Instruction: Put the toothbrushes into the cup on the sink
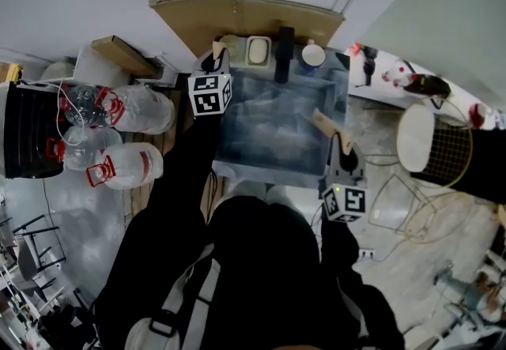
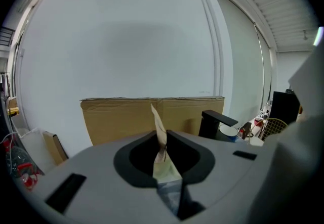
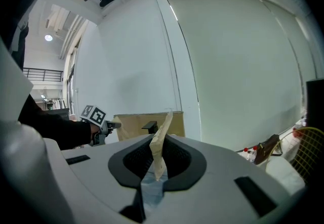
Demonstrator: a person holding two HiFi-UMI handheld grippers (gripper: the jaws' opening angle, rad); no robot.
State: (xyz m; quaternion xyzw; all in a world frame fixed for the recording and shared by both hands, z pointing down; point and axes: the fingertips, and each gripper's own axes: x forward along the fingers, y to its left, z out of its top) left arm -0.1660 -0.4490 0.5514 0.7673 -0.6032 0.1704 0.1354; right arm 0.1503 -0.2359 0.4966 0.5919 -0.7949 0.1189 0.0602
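Two beige toothbrushes are in hand over the steel sink [image 1: 237, 152]. My left gripper [image 1: 213, 58] hovers at the sink's back left corner, shut on one beige toothbrush [image 2: 162, 139] that sticks up between its jaws. My right gripper [image 1: 338, 140] is at the sink's right edge, shut on the other beige toothbrush [image 1: 322, 122], which points toward the basin; it shows upright between the jaws [image 3: 159, 143]. The white cup [image 1: 313, 54] stands on the sink's back rim, right of the black faucet [image 1: 285, 53], and appears beside the faucet [image 2: 228, 132] in the left gripper view.
A cardboard sheet [image 1: 237, 15] leans behind the sink. A soap dish [image 1: 258, 50] sits left of the faucet. Large water jugs [image 1: 130, 139] and a black crate [image 1: 28, 131] lie at the left. A wire basket [image 1: 449, 152] and a white stool [image 1: 415, 137] stand at the right.
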